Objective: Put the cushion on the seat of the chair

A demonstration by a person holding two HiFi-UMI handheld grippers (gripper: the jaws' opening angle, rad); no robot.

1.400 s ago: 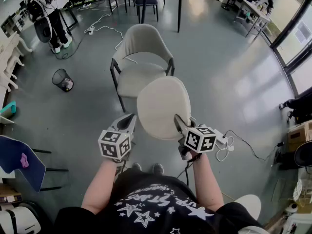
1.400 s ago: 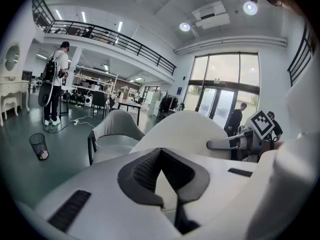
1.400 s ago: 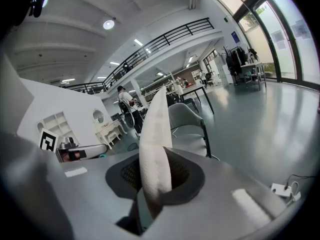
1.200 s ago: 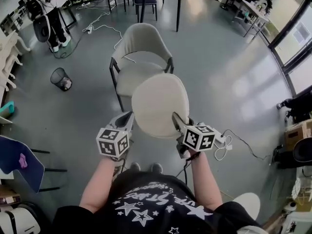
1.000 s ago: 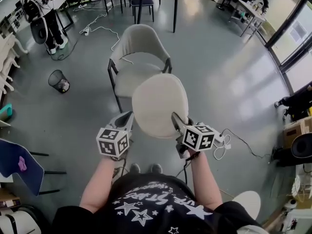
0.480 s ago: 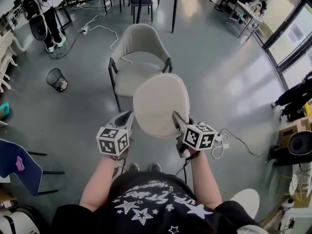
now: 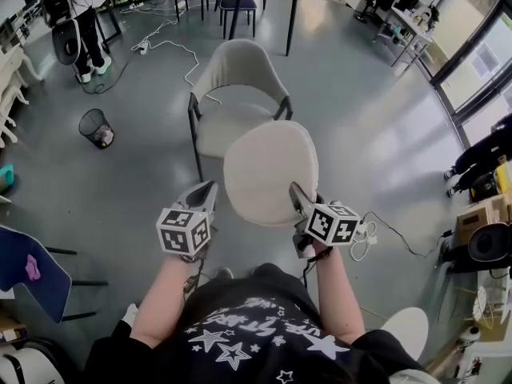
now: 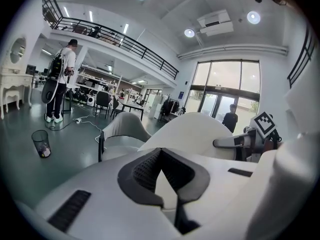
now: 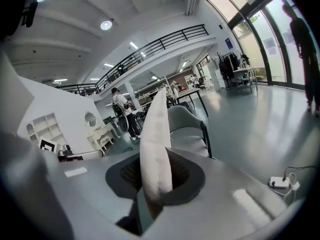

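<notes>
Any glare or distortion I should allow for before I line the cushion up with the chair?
Head view: sharp, edges bowed, window glare on the floor right of the chair. Left gripper view: black corners, bright windows. Right gripper view: the cushion, edge-on, splits the picture.

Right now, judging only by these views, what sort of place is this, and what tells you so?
Probably a large open workshop or lab hall, not a home: a railed mezzanine overhead, tall glass doors, and power cables trailing across the polished floor.
</notes>
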